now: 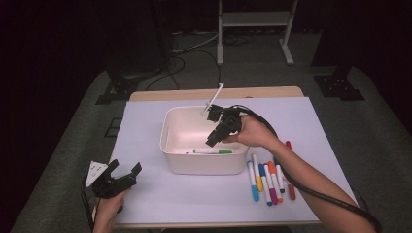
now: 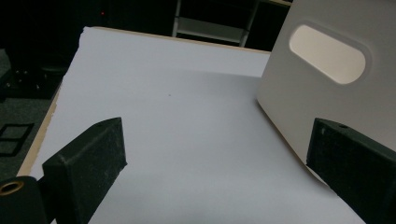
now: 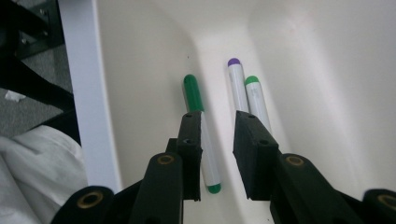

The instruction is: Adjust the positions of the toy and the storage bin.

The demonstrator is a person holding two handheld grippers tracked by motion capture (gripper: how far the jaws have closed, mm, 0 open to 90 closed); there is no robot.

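Just above the white bin (image 1: 204, 165), at the centre of the high view, the right claw (image 3: 217, 135) hangs with its jaws a narrow gap apart and nothing between them, released. In the right gripper view a dark green marker (image 3: 200, 130) lies on the bin floor directly below that gap, with a purple-capped marker (image 3: 237, 86) and a light green-capped one (image 3: 257, 100) side by side just to its right. The high view shows one green marker (image 1: 212, 151) lying flat near the bin's front wall.

These markers look light, stiff and smooth-barrelled, so they are likely to roll or slip if pinched near an end; the safest hold would be across the middle of the barrel, jaws square to its length. More markers (image 1: 269, 182) lie in a loose row on the worktop (image 1: 145, 141) at the lower right of the bin, well within reach of that hand.

The right hand (image 1: 252, 132) is bent down at the wrist over the bin's right rim, forearm running in from the lower right corner, cable trailing along it. The left claw (image 1: 125, 171) rests at the lower left, jaws spread wide and empty, pointing toward the bin's handled side wall (image 2: 327, 56), clear of it.
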